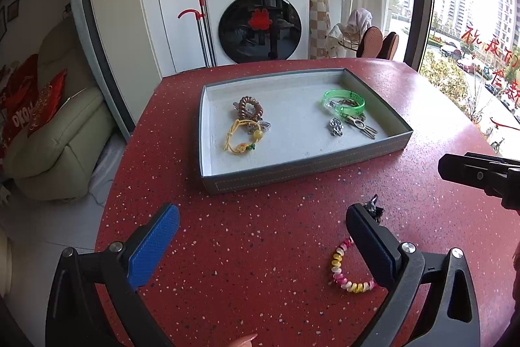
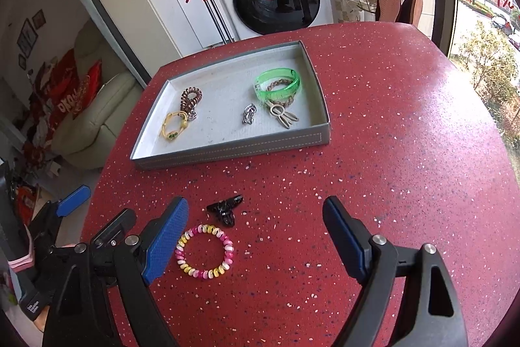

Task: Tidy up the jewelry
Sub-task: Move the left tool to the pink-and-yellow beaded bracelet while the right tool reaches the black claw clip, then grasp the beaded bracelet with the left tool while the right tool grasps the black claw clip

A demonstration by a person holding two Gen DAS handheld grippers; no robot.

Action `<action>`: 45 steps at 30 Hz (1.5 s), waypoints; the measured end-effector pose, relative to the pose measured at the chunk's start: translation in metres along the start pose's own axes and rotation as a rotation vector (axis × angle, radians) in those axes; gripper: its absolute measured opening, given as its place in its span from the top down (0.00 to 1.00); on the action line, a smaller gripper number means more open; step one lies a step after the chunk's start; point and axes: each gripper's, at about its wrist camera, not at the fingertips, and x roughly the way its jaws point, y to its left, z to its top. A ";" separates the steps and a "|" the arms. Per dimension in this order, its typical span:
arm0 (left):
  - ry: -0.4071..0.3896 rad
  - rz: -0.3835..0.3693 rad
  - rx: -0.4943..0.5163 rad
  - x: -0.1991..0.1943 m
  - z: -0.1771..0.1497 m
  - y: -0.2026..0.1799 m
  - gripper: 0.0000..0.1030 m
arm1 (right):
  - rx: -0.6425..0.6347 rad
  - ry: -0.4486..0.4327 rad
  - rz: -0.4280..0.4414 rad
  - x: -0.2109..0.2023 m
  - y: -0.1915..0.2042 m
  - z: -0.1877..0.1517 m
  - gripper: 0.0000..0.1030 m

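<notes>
A grey tray sits on the red table. It holds a brown coil hair tie, a yellow bracelet, a green bangle, a silver charm and a beige clip. On the table lie a pink-yellow coil bracelet and a black hair claw. My left gripper is open and empty, left of the bracelet. My right gripper is open and empty, over both loose pieces.
A white washing machine and a red-handled mop stand behind the table. A cream sofa with red cushions is at the left. A window is at the right. The table's left edge drops to the floor.
</notes>
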 end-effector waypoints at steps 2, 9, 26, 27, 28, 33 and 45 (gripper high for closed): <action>0.016 -0.005 0.001 -0.002 -0.011 -0.002 0.00 | -0.006 0.014 -0.005 0.002 -0.001 -0.005 0.16; 0.066 -0.019 0.014 0.001 -0.038 -0.017 0.00 | -0.027 0.052 -0.003 0.009 0.001 -0.013 0.16; 0.145 -0.037 -0.033 0.020 -0.055 -0.031 0.00 | -0.158 0.200 0.046 0.071 0.027 -0.005 0.41; 0.143 -0.038 -0.035 0.020 -0.055 -0.031 0.00 | -0.166 0.207 0.048 0.074 0.029 -0.005 0.44; 0.143 -0.040 -0.037 0.020 -0.055 -0.031 0.00 | -0.174 0.214 0.050 0.077 0.031 -0.004 0.48; 0.157 -0.046 -0.030 0.026 -0.052 -0.034 0.07 | -0.207 0.241 0.040 0.089 0.035 -0.005 0.59; 0.160 -0.053 0.018 0.029 -0.051 -0.045 0.26 | -0.231 0.230 0.012 0.088 0.036 -0.007 0.82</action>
